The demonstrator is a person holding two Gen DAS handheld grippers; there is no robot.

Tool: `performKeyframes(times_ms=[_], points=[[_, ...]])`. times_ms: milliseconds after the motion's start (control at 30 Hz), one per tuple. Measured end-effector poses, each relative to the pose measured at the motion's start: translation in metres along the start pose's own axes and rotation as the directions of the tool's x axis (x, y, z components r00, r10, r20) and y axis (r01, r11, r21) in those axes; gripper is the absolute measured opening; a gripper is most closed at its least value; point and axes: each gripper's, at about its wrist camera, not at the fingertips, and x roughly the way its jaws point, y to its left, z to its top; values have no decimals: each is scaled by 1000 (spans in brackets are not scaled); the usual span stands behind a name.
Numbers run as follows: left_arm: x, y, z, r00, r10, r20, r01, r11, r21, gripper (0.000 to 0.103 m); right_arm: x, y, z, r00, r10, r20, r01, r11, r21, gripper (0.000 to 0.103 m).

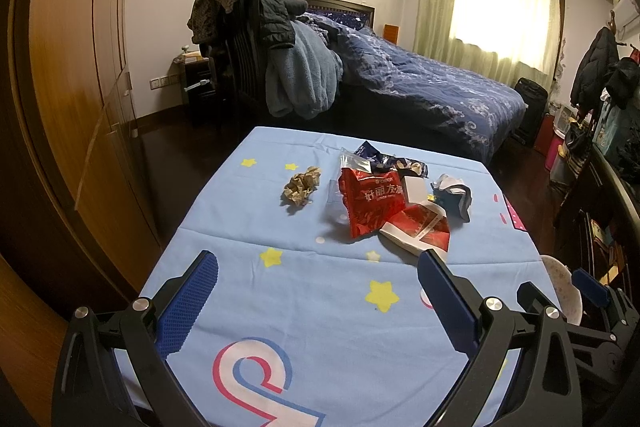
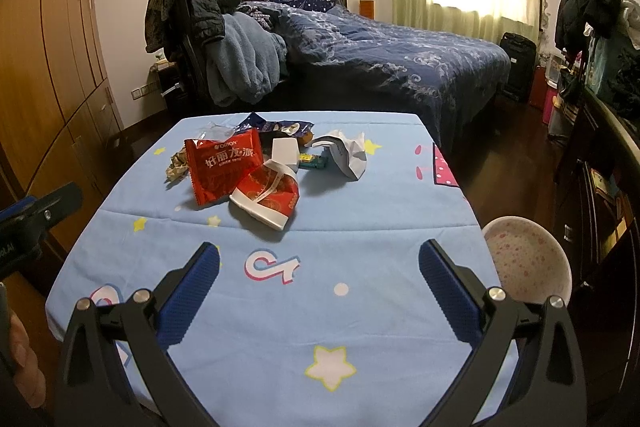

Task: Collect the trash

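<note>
A pile of trash lies at the far middle of the blue table cloth. It holds a red snack bag, a crushed red and white paper cup, a dark blue wrapper, a white card, crumpled white paper and a brown paper ball. My left gripper is open and empty above the near cloth. My right gripper is open and empty, short of the cup.
A white bin with pink dots stands beside the table's right edge. Behind the table are a chair heaped with clothes and a bed with a blue quilt. A wooden wardrobe runs along the left.
</note>
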Motion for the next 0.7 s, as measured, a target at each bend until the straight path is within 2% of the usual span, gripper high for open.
performKeyframes(times_ms=[467, 700], points=[[1, -3, 0, 1000, -4, 0, 4, 1000, -2, 99, -2, -1, 0, 1000, 2, 2, -2, 1000, -3, 100], [-19, -8, 6, 999, -30, 28, 30, 1000, -8, 99, -15, -1, 7, 1000, 17, 21, -17, 1000, 5, 100]])
